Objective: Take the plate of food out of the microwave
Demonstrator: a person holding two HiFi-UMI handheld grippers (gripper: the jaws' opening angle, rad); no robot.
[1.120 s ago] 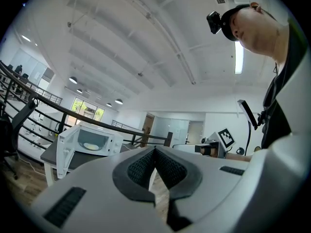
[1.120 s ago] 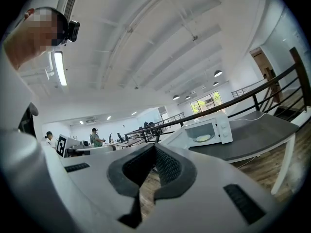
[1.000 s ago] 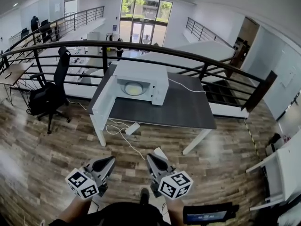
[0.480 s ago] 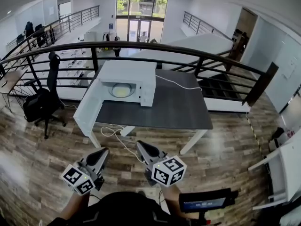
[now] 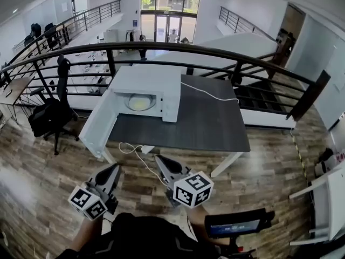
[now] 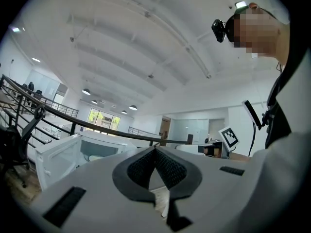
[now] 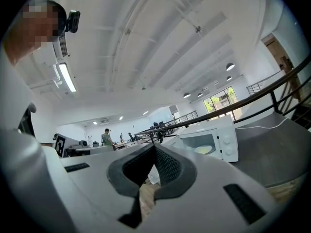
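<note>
A white microwave (image 5: 146,88) stands at the far left of a dark grey table (image 5: 205,123), its door (image 5: 99,126) swung wide open to the left. Inside lies a pale plate of food (image 5: 140,102). Both grippers hover over the wooden floor, well short of the table. My left gripper (image 5: 115,169) is shut and empty, and so is my right gripper (image 5: 160,159). The left gripper view shows the shut tips (image 6: 155,148) with the microwave (image 6: 97,147) far beyond. In the right gripper view the tips (image 7: 154,147) meet, with the microwave (image 7: 211,141) and plate (image 7: 203,150) ahead.
A black railing (image 5: 226,54) curves behind the table. A black office chair (image 5: 53,111) stands left of the microwave door. A white cable (image 5: 135,151) trails on the floor under the table's near edge. A small screen (image 5: 237,226) sits by my right side.
Both grippers have travelled forward over the floor toward the table, staying shut. The microwave and table now look nearer and larger.
</note>
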